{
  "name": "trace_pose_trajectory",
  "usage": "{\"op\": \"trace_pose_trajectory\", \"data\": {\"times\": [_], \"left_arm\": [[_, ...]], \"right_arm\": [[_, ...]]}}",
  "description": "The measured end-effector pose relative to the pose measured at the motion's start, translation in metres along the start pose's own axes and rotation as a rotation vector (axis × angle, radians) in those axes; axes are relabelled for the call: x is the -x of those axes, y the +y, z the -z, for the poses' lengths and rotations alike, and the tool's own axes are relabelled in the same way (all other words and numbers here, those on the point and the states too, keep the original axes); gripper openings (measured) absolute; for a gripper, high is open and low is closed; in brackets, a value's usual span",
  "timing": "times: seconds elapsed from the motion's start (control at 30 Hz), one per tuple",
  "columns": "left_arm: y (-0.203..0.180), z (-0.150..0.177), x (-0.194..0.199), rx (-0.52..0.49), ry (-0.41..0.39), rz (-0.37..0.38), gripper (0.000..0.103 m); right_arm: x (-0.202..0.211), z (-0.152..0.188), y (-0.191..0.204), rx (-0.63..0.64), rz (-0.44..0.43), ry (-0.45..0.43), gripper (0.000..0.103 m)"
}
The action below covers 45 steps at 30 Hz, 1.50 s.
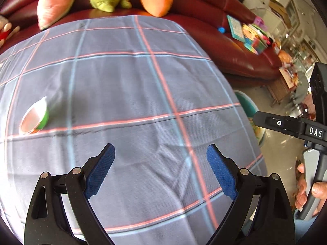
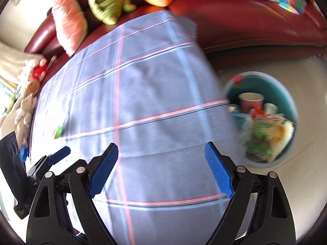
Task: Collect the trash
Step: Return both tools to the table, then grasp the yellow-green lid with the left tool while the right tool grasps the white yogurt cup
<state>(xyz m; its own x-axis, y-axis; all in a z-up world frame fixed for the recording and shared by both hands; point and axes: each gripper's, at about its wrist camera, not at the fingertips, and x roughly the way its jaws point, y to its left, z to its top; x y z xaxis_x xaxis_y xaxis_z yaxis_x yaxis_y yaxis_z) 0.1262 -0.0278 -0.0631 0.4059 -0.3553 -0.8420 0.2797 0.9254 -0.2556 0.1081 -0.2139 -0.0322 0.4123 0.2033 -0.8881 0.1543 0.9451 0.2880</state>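
From the left wrist, the left gripper (image 1: 160, 153) hangs over a counter (image 1: 132, 77) covered with a grey-blue checked cloth. Its blue fingers (image 1: 100, 171) are spread wide apart with only cloth showing between them. A small green and white cup (image 1: 34, 117) lies on its side on the cloth, far off to the left of the fingers and a bit beyond their tips. It is not touching them. At the right edge a hand (image 1: 306, 189) holds the handle of the right gripper (image 1: 286, 124). A dark red sofa (image 1: 224, 40) with pillows sits behind the counter.

From the right wrist, the right gripper (image 2: 161, 153) is also over the cloth, near the counter's right edge. Its fingers (image 2: 218, 169) are spread apart and hold nothing. The picture is blurry, but a tiny green thing (image 2: 58, 131) far to the left on the cloth is probably the same cup. On the floor to the right stands a teal bin (image 2: 290, 110). A pink paper cup (image 2: 250, 102) and some wrappers (image 2: 267, 134) lie inside it.
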Motion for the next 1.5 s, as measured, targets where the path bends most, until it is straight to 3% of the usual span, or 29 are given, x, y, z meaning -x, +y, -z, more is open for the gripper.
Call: {"op": "trace_pose_trajectory", "data": {"times": [0.3, 0.67, 0.87, 1.2, 1.23, 1.27, 1.5], "left_arm": [[0.087, 0.044, 0.053, 0.061, -0.060, -0.101, 0.091], [0.221, 0.132, 0.127, 0.204, -0.081, -0.325, 0.091], [0.274, 0.163, 0.159, 0.272, -0.120, -0.428, 0.091], [0.311, 0.175, 0.152, 0.309, -0.096, -0.432, 0.081], [0.310, 0.173, 0.149, 0.299, -0.095, -0.431, 0.072], [0.308, 0.171, 0.148, 0.278, -0.102, -0.471, 0.054], [0.301, 0.141, 0.148, 0.295, -0.152, -0.384, 0.055]], "right_arm": [[-0.023, 0.027, 0.104, 0.155, -0.028, 0.054, 0.082], [-0.066, 0.074, 0.218, 0.357, -0.075, 0.175, 0.082], [-0.081, 0.094, 0.265, 0.457, -0.083, 0.221, 0.082], [-0.101, 0.092, 0.289, 0.476, -0.057, 0.248, 0.082], [-0.102, 0.092, 0.289, 0.475, -0.055, 0.250, 0.082], [-0.104, 0.090, 0.289, 0.475, -0.052, 0.251, 0.082], [-0.115, 0.072, 0.290, 0.464, -0.031, 0.242, 0.082]]}}
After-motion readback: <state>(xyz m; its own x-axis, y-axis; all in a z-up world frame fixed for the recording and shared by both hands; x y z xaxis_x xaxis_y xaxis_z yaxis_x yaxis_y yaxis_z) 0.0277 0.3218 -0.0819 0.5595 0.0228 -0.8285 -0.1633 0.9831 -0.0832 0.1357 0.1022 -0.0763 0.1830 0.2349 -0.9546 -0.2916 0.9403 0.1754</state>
